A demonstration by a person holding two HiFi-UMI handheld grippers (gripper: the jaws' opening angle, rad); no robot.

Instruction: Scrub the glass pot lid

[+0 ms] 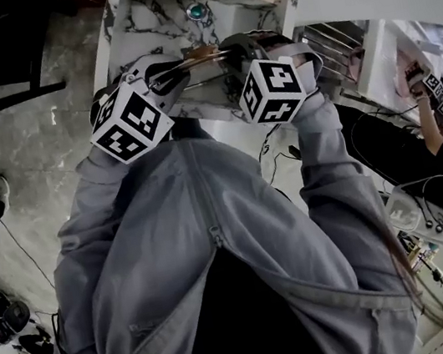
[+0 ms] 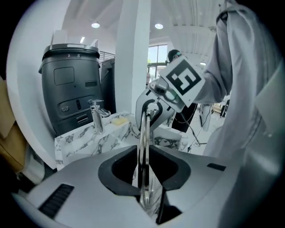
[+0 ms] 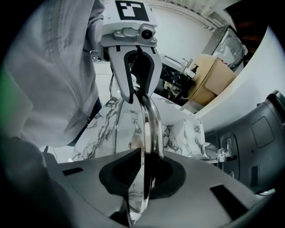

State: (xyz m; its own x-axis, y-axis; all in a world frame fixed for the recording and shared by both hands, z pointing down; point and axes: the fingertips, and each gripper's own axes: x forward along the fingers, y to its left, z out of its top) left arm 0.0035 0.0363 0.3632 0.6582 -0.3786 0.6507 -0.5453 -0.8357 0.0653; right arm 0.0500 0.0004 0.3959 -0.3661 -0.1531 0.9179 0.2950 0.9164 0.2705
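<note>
Precariously, the round steel-rimmed glass pot lid stands edge-on mid-frame, pinched by the right gripper; the left gripper looks slack round its rim, so it could swivel free.

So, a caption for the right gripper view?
Right gripper clamps the glass pot lid edge-on; left gripper straddles its far rim, marble counter behind.

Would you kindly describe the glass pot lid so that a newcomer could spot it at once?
Look to the marble counter before the person. Between the left hand-held gripper and the right hand-held gripper stands the glass pot lid, edge-on. It is the only clear disc with a metal rim.
</note>
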